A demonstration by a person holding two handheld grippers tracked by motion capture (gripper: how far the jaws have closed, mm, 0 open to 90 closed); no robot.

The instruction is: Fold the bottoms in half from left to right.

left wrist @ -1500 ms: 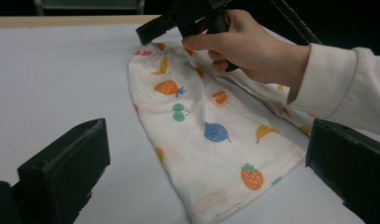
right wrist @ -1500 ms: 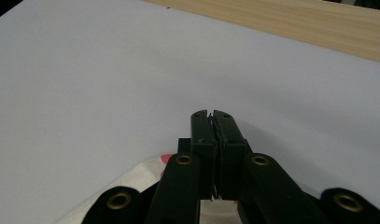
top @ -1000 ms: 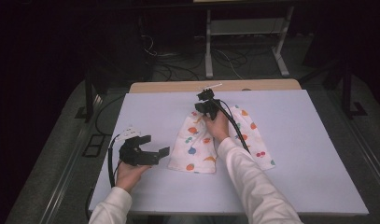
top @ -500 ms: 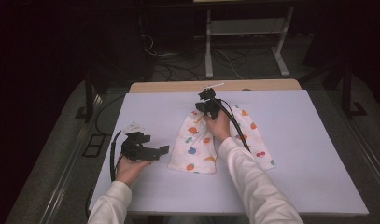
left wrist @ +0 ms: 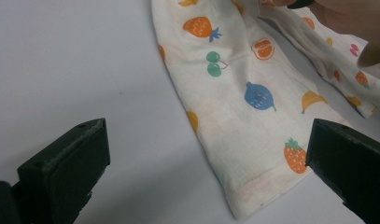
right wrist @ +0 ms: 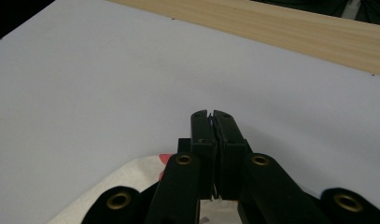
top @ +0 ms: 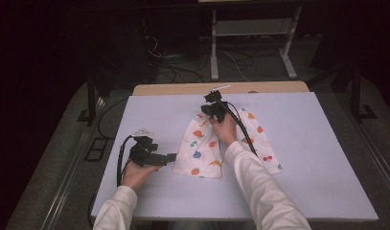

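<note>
Fruit-print cloth (top: 202, 148), soft and creased, hides under the right gripper (top: 212, 109), jaws closed, grip unclear; left gripper (top: 171, 156) gapes empty.

Big flat table (top: 298, 158) with a pale bluish-white top, smooth and plain. At the far edge, a strip of light brown wood (top: 183, 89) showing past the white sheet. On the top, near the middle, one small white cloth (top: 200, 153) with little fruit pictures: strawberries, cherries, a banana, a blue fruit. Spread in two long flaps side by side, joined at the far end, lying flat and touching the table. Stitched hem at the near end.
</note>
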